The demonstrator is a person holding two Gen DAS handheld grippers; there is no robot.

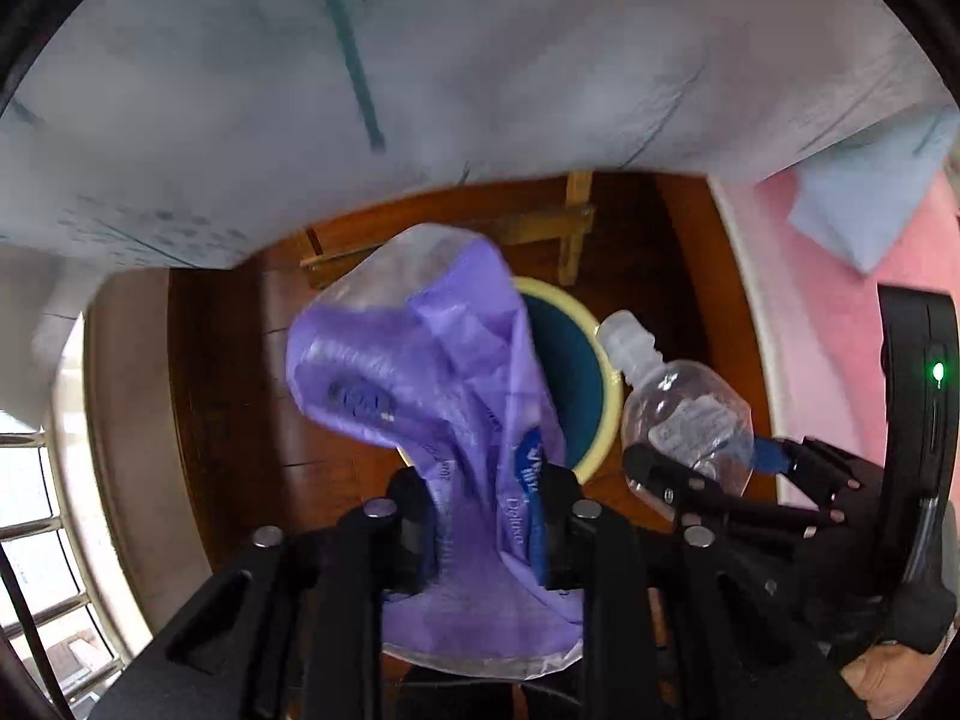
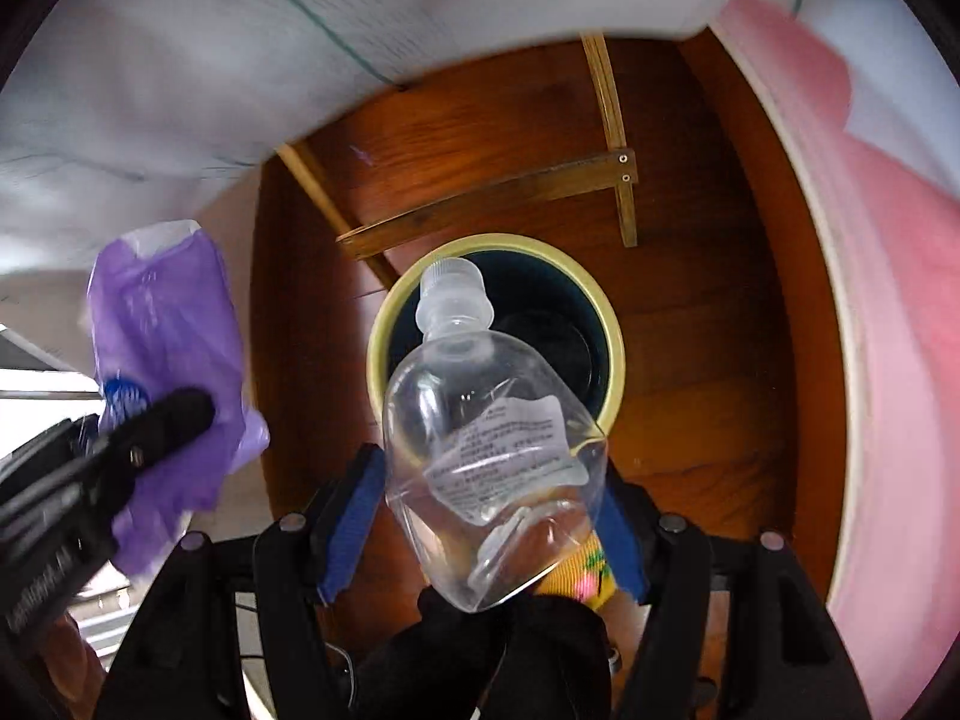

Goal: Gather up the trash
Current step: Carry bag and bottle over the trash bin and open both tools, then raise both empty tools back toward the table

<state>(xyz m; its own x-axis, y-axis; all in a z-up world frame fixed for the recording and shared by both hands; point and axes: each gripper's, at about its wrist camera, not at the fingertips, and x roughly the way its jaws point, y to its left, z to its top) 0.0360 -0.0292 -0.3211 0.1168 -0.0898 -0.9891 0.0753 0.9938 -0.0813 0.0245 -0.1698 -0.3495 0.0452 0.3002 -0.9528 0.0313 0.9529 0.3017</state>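
We counted two pieces of trash and one bin. Our left gripper (image 1: pixel 489 516) had its fingers clenched on one purple plastic wrapper (image 1: pixel 432 372), held above the wooden floor (image 1: pixel 240 396) beside the bin. Our right gripper (image 2: pixel 489 531) grasped one clear plastic bottle (image 2: pixel 486 456) between its blue-padded fingers (image 2: pixel 351 516), cap pointing toward the yellow-rimmed bin (image 2: pixel 612 324) directly below. Only the right wrist view showed the bin's whole dark opening; the left view's wrapper hid much of it.
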